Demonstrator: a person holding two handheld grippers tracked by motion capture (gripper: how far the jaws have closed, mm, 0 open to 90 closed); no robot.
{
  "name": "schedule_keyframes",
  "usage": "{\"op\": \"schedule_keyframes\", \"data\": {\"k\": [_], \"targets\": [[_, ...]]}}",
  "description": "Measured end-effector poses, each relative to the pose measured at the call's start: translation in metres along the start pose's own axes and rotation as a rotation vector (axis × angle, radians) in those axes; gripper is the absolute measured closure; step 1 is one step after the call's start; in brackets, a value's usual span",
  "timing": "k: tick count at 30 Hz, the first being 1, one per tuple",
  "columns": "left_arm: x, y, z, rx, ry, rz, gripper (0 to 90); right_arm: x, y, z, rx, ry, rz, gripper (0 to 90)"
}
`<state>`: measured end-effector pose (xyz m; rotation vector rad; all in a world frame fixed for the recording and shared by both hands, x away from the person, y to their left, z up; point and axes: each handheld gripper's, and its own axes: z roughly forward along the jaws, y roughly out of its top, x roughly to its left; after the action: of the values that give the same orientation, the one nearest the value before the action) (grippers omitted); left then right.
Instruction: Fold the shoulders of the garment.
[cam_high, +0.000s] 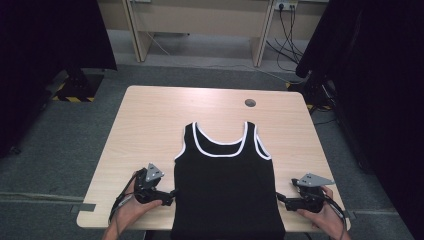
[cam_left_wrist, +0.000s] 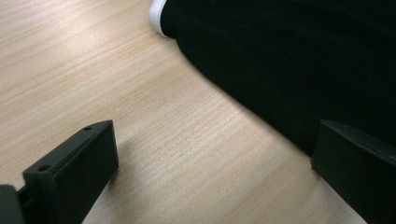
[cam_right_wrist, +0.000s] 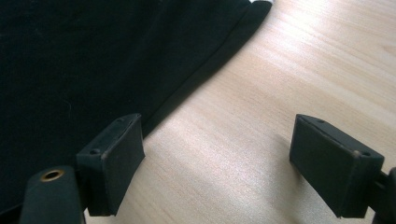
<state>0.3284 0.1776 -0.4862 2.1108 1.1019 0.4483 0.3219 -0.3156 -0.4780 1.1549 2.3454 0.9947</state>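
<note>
High view gives me the pale wooden rectangular table (cam_high: 150, 130) first, its light grain bare on both sides of the garment. On it I see the black sleeveless tank top with white trim at the neck and armholes (cam_high: 227, 190), laid flat near the table's middle and toward my edge, straps pointing away from me and its hem hanging just over the near edge. A small round dark grommet (cam_high: 250, 103) sits in the tabletop beyond the straps, well apart from the top. My 2 hands come in at the bottom. The left gripper (cam_high: 169, 194) lies low at the top's left side seam, jaws pointing toward the cloth; in the left gripper view I read its 2 black jaws standing wide apart, released, with bare wood (cam_left_wrist: 177, 154) between them and the black fabric (cam_left_wrist: 289, 60) running under the jaw on that view's right. The right gripper (cam_high: 281, 198) lies at the top's right side seam. In the right gripper view its jaws also stand apart, released, nothing pinched; the fabric's folded edge (cam_right_wrist: 93, 60) passes beneath the jaw on that view's left, and the other jaw is over bare wood (cam_right_wrist: 261, 116).
</note>
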Motion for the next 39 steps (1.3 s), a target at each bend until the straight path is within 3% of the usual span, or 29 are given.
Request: {"op": "schedule_keyframes", "data": {"k": [12, 21, 31, 39], "targets": [[-0.001, 0.001, 0.000, -0.006, 0.008, -0.018, 0.5, 0.000, 0.000, 0.000, 0.002, 0.003, -0.004, 17.4], [0.001, 0.005, -0.001, -0.054, -0.015, -0.064, 1.9, 0.000, 0.000, 0.000, 0.003, 0.004, -0.004, 17.1], [-0.002, 0.018, 0.005, -0.050, -0.014, -0.029, 1.5, 0.000, 0.000, 0.000, 0.003, 0.007, -0.008, 16.8], [0.002, 0.031, 0.010, -0.055, -0.010, -0.029, 2.0, 0.000, 0.000, 0.000, 0.003, 0.008, -0.011, 16.7]]}}
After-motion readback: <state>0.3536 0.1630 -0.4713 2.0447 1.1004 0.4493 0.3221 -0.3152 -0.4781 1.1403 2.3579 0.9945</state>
